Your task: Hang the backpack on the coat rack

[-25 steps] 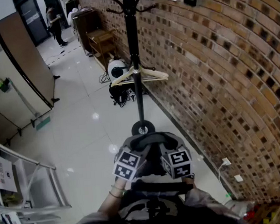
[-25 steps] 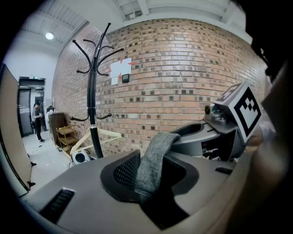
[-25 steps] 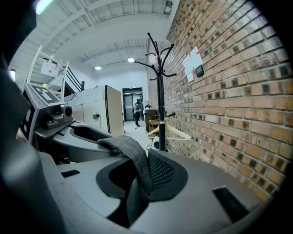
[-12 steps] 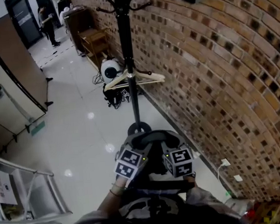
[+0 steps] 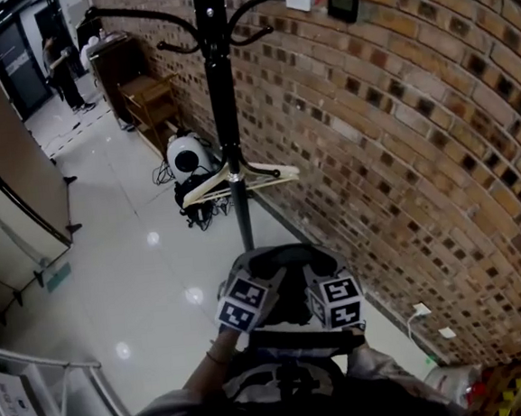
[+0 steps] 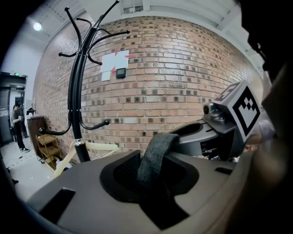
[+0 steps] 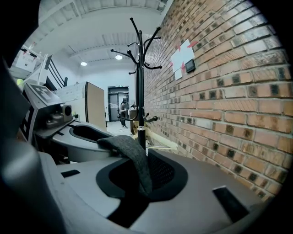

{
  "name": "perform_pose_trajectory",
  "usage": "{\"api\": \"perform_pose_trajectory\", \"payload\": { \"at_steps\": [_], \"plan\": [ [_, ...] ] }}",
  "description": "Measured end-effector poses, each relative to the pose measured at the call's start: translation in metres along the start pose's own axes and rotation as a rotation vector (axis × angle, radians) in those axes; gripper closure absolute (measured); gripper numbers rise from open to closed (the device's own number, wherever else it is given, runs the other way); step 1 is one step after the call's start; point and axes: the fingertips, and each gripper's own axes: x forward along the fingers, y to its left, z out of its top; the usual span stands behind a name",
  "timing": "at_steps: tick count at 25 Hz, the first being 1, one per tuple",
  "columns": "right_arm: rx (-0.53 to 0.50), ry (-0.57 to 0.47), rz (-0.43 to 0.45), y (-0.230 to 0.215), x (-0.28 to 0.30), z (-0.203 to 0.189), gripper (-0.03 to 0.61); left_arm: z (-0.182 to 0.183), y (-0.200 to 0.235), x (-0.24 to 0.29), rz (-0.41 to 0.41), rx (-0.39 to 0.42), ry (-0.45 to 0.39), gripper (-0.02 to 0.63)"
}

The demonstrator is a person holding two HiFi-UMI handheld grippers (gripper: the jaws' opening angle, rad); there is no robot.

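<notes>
1. At the far left a brown partition [image 5: 6,152] stands on the glossy white floor [image 5: 138,258]. A person [image 5: 58,71] stands far off by a dark doorway.
2. Nearer the middle, a white round device [image 5: 186,153] sits on the floor among cables.
3. Near the bottom, the left gripper [image 5: 260,282] is clamped on the left side of the top of the grey backpack [image 5: 283,262]. In the left gripper view the dark grey carry strap [image 6: 155,153] arches up between its jaws toward the other gripper.
4. The backpack hangs in the air between both grippers, close to the person. It is just in front of the pole of the black coat rack [image 5: 221,115] and well below the top hooks (it touches none of them).
5. A wooden hanger [image 5: 250,174] hangs partway up the coat rack's pole, just beyond the backpack.
6. The right gripper [image 5: 314,278] is likewise closed on the right side of the backpack's top, with the same strap rising between its jaws.
7. The brick wall [image 5: 400,145] runs along the right, close beside the rack. A small dark panel [image 5: 344,3] is mounted high on it.
</notes>
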Motion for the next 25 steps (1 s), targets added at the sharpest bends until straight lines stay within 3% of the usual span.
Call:
{"api": "perform_pose_trajectory", "payload": {
  "at_steps": [5, 10, 15, 25],
  "plan": [
    [0.015, -0.007, -0.029, -0.014, 0.034, 0.023, 0.506, 0.018, 0.032, 0.024, -0.052, 0.021, -0.004, 0.488],
    [-0.005, -0.002, -0.045, -0.022, 0.055, 0.03, 0.506, 0.023, 0.056, 0.037, -0.048, 0.074, -0.019, 0.488],
    [-0.015, -0.017, -0.031, -0.024, 0.075, 0.044, 0.506, 0.027, 0.074, 0.043, -0.032, 0.032, -0.016, 0.488],
    [-0.076, 0.022, 0.14, -0.049, 0.12, 0.06, 0.506, 0.037, 0.104, 0.079, 0.102, -0.07, -0.01, 0.488]
  ]
}}
